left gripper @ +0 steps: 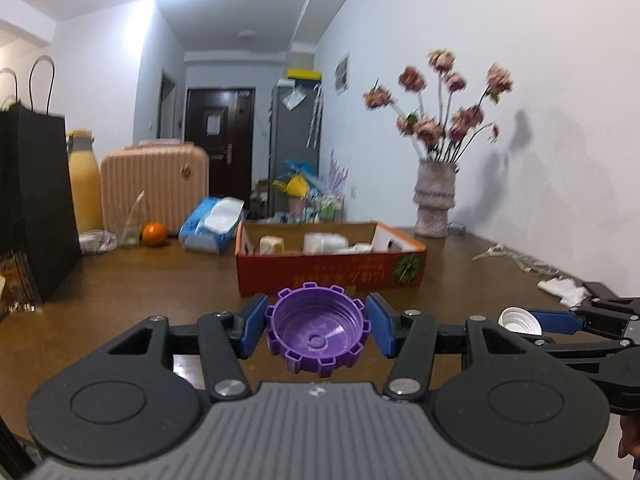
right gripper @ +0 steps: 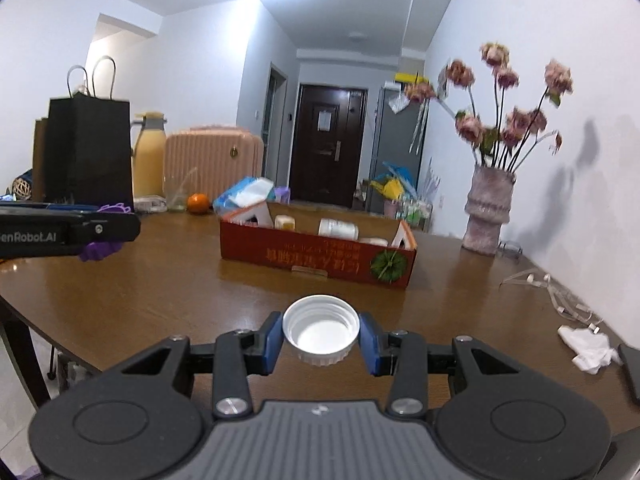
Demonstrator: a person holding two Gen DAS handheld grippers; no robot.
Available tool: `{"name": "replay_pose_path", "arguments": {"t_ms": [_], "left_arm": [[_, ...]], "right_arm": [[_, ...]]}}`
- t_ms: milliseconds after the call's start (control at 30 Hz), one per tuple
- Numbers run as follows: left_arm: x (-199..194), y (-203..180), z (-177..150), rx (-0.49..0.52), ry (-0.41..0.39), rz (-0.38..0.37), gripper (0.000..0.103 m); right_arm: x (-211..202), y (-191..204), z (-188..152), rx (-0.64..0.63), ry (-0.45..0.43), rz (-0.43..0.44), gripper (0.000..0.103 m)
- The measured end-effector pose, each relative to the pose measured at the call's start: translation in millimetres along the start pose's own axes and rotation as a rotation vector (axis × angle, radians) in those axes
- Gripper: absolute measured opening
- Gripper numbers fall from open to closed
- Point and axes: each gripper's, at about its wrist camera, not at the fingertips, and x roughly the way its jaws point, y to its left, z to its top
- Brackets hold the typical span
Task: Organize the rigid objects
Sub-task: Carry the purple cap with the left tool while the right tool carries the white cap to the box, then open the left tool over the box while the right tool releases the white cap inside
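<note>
My left gripper is shut on a purple notched cap, hollow side up, with a blue pad pressed on each side. In the right wrist view my right gripper is shut on a white screw cap, also hollow side up. Both hang above the brown table, short of a red cardboard box that holds white bottles and small cartons. The white cap and the right gripper show at the right edge of the left wrist view; the left gripper shows at the left of the right wrist view.
A black paper bag, a yellow flask, a pink suitcase, an orange and a tissue pack line the table's far left. A vase of flowers stands far right. Crumpled white paper and plastic scraps lie along the right.
</note>
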Motion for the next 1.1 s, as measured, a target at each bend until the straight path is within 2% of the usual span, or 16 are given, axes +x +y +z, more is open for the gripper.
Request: {"name": "replay_pose_path", "arguments": {"t_ms": [233, 567, 800, 1000, 1100], "left_arm": [[40, 6, 1, -0.011, 0.064, 0.017, 0.055], [99, 18, 42, -0.022, 0.051, 0.023, 0.055], [170, 28, 69, -0.030, 0.087, -0.024, 0.055], [237, 35, 98, -0.040, 0.145, -0.090, 0.055], [268, 32, 106, -0.016, 0.154, -0.089, 0.055]], "right_arm": [[40, -5, -1, 0.013, 0.058, 0.002, 0.040], [91, -31, 40, 0.043, 0.059, -0.004, 0.040], [143, -50, 83, 0.036, 0.032, 0.034, 0.040], [208, -69, 115, 0.046, 0.048, 0.058, 0.040], [239, -79, 125, 0.061, 0.067, 0.067, 0.040]]}}
